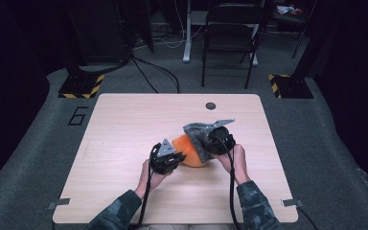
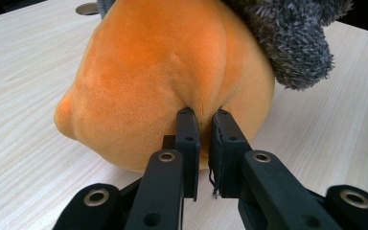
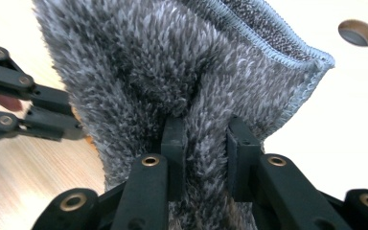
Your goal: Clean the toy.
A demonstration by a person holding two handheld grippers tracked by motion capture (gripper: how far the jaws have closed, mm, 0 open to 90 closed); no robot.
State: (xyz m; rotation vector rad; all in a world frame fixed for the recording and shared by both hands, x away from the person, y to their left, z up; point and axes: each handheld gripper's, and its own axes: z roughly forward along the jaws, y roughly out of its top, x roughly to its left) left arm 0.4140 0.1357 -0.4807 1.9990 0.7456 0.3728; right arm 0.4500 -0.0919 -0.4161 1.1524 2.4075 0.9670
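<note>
Nearest me on the table (image 1: 124, 191), my left tongs (image 1: 176, 158) pinch a fold of the orange plush toy (image 1: 190, 152), pinning it down, I think, so it won't slide. Beyond the toy, my right tongs (image 1: 210, 140) clench the grey fuzzy cloth (image 1: 196, 132) draped over it, probably to pull it.

Grey cloth (image 3: 182, 72) hides toy (maybe half).

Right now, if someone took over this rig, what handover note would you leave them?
Left gripper: shut on a pinch of the orange plush.
Right gripper: shut on a fold of the grey fuzzy cloth.
Both things sit mid-table, the cloth draped over the plush's far side.
Done: both grips are set.
Left: probably pulling the cloth fully on or off the plush; which one can't be told.
</note>
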